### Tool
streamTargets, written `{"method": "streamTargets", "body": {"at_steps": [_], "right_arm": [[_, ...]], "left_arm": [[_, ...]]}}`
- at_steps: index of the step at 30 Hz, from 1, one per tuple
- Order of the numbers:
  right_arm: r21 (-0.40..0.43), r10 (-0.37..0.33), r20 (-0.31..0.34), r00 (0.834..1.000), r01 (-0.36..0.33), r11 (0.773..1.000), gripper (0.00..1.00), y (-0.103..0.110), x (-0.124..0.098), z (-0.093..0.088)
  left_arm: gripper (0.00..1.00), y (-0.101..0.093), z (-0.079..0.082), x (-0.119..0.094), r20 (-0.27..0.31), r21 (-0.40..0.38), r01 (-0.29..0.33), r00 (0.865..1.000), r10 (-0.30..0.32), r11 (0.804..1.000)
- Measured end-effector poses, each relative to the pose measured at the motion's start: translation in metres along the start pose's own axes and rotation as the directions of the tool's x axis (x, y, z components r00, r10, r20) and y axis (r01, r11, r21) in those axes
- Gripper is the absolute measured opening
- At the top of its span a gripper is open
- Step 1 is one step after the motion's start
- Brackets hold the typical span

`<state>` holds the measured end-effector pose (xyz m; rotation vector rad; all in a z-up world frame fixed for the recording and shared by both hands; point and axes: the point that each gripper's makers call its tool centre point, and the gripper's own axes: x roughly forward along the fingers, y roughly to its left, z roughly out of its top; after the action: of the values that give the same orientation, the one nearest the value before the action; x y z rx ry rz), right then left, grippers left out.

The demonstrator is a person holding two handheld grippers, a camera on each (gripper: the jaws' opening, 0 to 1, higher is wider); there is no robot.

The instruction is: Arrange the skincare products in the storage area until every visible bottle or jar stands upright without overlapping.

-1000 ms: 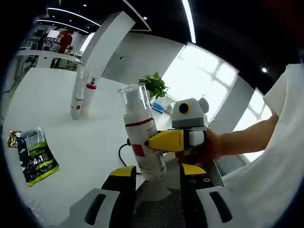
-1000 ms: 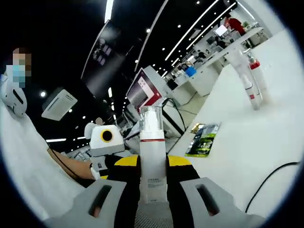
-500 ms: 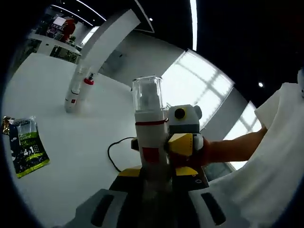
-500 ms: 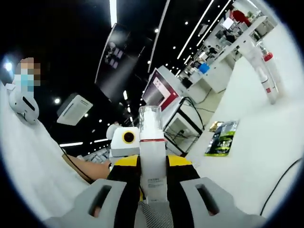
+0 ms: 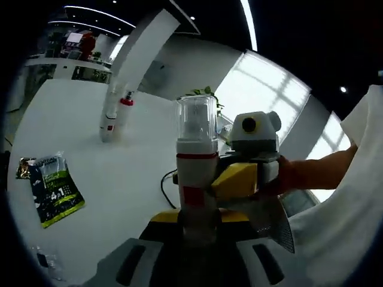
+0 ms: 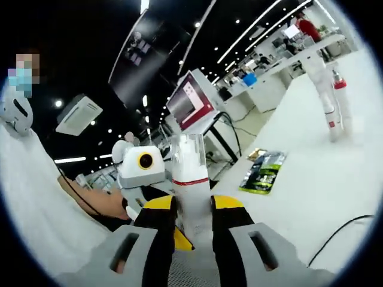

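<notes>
A tall white pump bottle [image 5: 196, 173] is being held up in the air above the white counter [image 5: 108, 173], well clear of its surface. It looks like light, rigid plastic with a smooth and probably slippery wall, so the safest place to grip it is low on the straight body, below the red band, and not on the clear cap, which could pop off under a squeeze. The bottle is a slim cylinder with a see-through cap over the pump head, a thin red ring under the cap and a small red label on the front. The left tongs [image 5: 197, 218] are closing around its lower body from below, their yellow tips on either side of it. The right tongs [image 6: 192, 209] are also pinching the same bottle [image 6: 190, 179] between yellow-tipped jaws, so both pairs are gripping it at once. Farther off on the counter, two slender bottles with red collars [image 5: 115, 113] are standing upright side by side, and a green and black sachet [image 5: 55, 190] is lying flat.
</notes>
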<state>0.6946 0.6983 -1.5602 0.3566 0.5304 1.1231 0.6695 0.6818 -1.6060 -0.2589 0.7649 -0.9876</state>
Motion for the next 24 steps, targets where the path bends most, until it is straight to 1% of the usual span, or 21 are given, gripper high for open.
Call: {"method": "streamTargets", "body": {"at_steps": [1, 2, 3, 5, 6, 7, 9, 12, 13, 14, 15, 16, 17, 18, 19, 21, 22, 23, 24], "right_arm": [[0.0, -0.037, 0.005, 0.999, 0.037, 0.999, 0.2, -0.004, 0.001, 0.002], [0.004, -0.048, 0.019, 0.999, 0.048, 0.999, 0.2, -0.004, 0.002, 0.005], [0.005, -0.067, 0.045, 0.997, 0.067, 0.998, 0.2, -0.005, 0.001, 0.011], [0.028, -0.106, 0.059, 0.993, 0.105, 0.994, 0.2, -0.01, 0.0, 0.014], [0.033, -0.117, 0.054, 0.992, 0.115, 0.993, 0.19, -0.01, 0.001, 0.014], [0.035, -0.128, 0.043, 0.991, 0.127, 0.991, 0.19, -0.012, 0.001, 0.013], [0.008, -0.178, 0.036, 0.983, 0.178, 0.984, 0.2, -0.015, 0.004, 0.012], [0.003, -0.204, 0.004, 0.979, 0.204, 0.979, 0.23, -0.017, 0.01, 0.005], [0.001, -0.228, -0.014, 0.974, 0.228, 0.974, 0.23, -0.019, 0.012, 0.001], [-0.003, -0.252, -0.013, 0.968, 0.252, 0.968, 0.23, -0.023, 0.013, 0.0], [-0.01, -0.273, -0.015, 0.962, 0.273, 0.962, 0.2, -0.027, 0.012, -0.001], [0.004, -0.291, -0.011, 0.957, 0.292, 0.957, 0.21, -0.031, 0.012, -0.001], [0.048, -0.293, -0.023, 0.956, 0.294, 0.955, 0.2, -0.032, 0.011, -0.004], [0.066, -0.285, -0.019, 0.958, 0.285, 0.956, 0.2, -0.033, 0.01, -0.004], [0.065, -0.292, -0.015, 0.956, 0.293, 0.954, 0.19, -0.034, 0.009, -0.003], [0.068, -0.277, 0.002, 0.961, 0.277, 0.959, 0.19, -0.032, 0.007, 0.001], [0.071, -0.276, 0.015, 0.961, 0.275, 0.959, 0.18, -0.032, 0.006, 0.004], [0.079, -0.263, 0.02, 0.965, 0.261, 0.962, 0.18, -0.033, 0.006, 0.007], [0.081, -0.258, 0.016, 0.966, 0.256, 0.963, 0.18, -0.033, 0.006, 0.007]], "left_arm": [[0.21, 0.006, -0.002, 0.0, -0.011, 0.014, -0.037, 0.999, 0.037, 0.999], [0.21, 0.01, -0.004, 0.001, -0.021, 0.033, -0.067, 0.998, 0.067, 0.997], [0.21, 0.015, -0.008, 0.001, -0.038, 0.043, -0.099, 0.994, 0.1, 0.994], [0.21, 0.02, -0.012, 0.002, -0.057, 0.072, -0.139, 0.988, 0.144, 0.988], [0.2, 0.021, -0.014, 0.003, -0.07, 0.093, -0.15, 0.985, 0.157, 0.984], [0.2, 0.021, -0.014, 0.003, -0.068, 0.095, -0.152, 0.985, 0.159, 0.984], [0.2, 0.024, -0.018, 0.004, -0.087, 0.115, -0.176, 0.979, 0.187, 0.978], [0.2, 0.026, -0.022, 0.005, -0.107, 0.145, -0.191, 0.973, 0.207, 0.971], [0.2, 0.027, -0.023, 0.005, -0.113, 0.16, -0.197, 0.97, 0.216, 0.967], [0.2, 0.028, -0.024, 0.005, -0.116, 0.166, -0.208, 0.967, 0.228, 0.964], [0.2, 0.031, -0.024, 0.004, -0.112, 0.196, -0.224, 0.962, 0.249, 0.955], [0.2, 0.032, -0.024, 0.003, -0.11, 0.205, -0.229, 0.961, 0.255, 0.952], [0.2, 0.034, -0.025, 0.003, -0.114, 0.228, -0.24, 0.956, 0.271, 0.944], [0.2, 0.034, -0.025, 0.003, -0.118, 0.23, -0.24, 0.955, 0.272, 0.943], [0.2, 0.033, -0.024, 0.003, -0.109, 0.236, -0.238, 0.957, 0.27, 0.942], [0.21, 0.033, -0.021, 0.004, -0.095, 0.252, -0.229, 0.961, 0.26, 0.94], [0.21, 0.035, -0.015, 0.003, -0.062, 0.28, -0.242, 0.961, 0.269, 0.929], [0.21, 0.036, -0.012, 0.003, -0.048, 0.305, -0.246, 0.961, 0.272, 0.92], [0.22, 0.034, -0.014, 0.004, -0.059, 0.295, -0.236, 0.963, 0.264, 0.926]]}}
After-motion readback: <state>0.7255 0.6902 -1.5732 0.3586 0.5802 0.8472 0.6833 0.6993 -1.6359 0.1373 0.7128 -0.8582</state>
